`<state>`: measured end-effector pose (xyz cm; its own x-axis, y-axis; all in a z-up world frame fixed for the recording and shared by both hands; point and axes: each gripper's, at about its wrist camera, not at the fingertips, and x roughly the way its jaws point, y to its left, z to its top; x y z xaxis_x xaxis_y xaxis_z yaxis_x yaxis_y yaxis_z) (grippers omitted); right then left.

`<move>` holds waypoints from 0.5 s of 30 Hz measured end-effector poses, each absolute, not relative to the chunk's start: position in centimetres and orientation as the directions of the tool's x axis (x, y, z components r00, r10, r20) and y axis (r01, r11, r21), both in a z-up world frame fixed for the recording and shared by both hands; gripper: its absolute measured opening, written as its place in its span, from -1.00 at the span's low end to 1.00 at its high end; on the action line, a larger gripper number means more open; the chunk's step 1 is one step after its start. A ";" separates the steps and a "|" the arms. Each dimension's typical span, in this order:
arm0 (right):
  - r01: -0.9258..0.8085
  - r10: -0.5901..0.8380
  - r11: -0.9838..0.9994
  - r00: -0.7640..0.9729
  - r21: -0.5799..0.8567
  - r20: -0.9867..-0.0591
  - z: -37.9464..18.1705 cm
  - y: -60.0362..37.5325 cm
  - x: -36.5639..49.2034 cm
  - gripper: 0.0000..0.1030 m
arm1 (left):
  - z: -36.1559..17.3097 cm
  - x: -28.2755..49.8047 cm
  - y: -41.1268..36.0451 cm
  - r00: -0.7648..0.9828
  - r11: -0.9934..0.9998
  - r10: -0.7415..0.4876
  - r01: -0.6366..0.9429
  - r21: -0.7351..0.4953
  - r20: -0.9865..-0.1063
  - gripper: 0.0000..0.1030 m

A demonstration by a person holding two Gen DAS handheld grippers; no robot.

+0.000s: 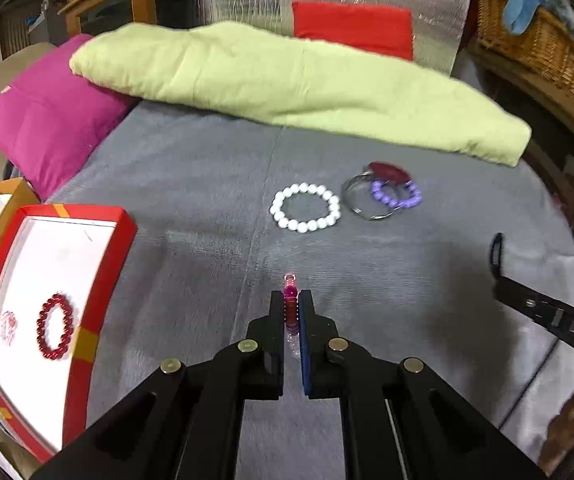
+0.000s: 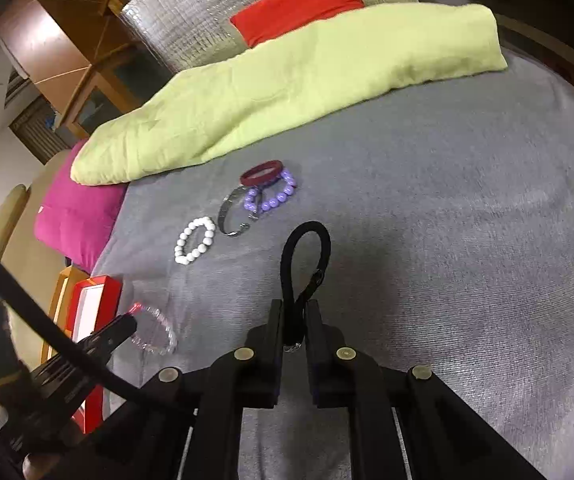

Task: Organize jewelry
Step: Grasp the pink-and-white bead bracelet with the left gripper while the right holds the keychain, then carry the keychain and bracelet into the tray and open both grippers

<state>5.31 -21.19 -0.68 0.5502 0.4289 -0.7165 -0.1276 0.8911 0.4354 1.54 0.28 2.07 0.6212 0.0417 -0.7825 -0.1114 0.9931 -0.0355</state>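
Observation:
My left gripper [image 1: 290, 301] is shut on a pink and clear bead bracelet [image 1: 290, 292], seen edge-on and lifted off the grey cover; the right wrist view shows its loop [image 2: 159, 334] hanging from the left gripper [image 2: 129, 325]. Shut on a black cord bracelet [image 2: 307, 248], my right gripper [image 2: 295, 308] holds the loop upright; its black loop [image 1: 497, 248] shows at the right edge. On the cover lie a white bead bracelet [image 1: 305, 207], a silver bangle [image 1: 367, 200], a purple bead bracelet [image 1: 397, 194] and a dark red bangle [image 1: 387, 171]. A red box [image 1: 99, 280] at the left holds a dark red bead bracelet [image 1: 56, 326].
A pale green blanket [image 1: 287, 84] lies across the back of the grey cover [image 1: 187, 184]. A magenta pillow [image 1: 51, 112] sits at the back left, a red cushion [image 1: 351, 28] behind the blanket, and a wicker basket [image 1: 539, 44] at the back right.

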 end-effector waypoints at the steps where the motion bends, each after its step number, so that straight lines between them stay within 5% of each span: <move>1: -0.134 0.430 0.891 0.552 0.434 -0.714 -0.5 -21.1 5.1 -0.80 | 2.4 1.3 0.2 0.627 0.993 0.044 -0.110 -0.032 -0.778 -0.87; 15: -0.178 0.419 0.903 0.570 0.391 -0.707 1.4 -20.3 3.3 -0.80 | 3.5 -1.9 -0.9 0.640 0.992 0.089 -0.124 0.011 -0.763 -0.87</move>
<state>3.26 -20.31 1.40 0.5696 0.4185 -0.7074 -0.1782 0.9031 0.3908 -1.89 -0.91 3.51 0.6404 0.0886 -0.7630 -0.1244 0.9922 0.0107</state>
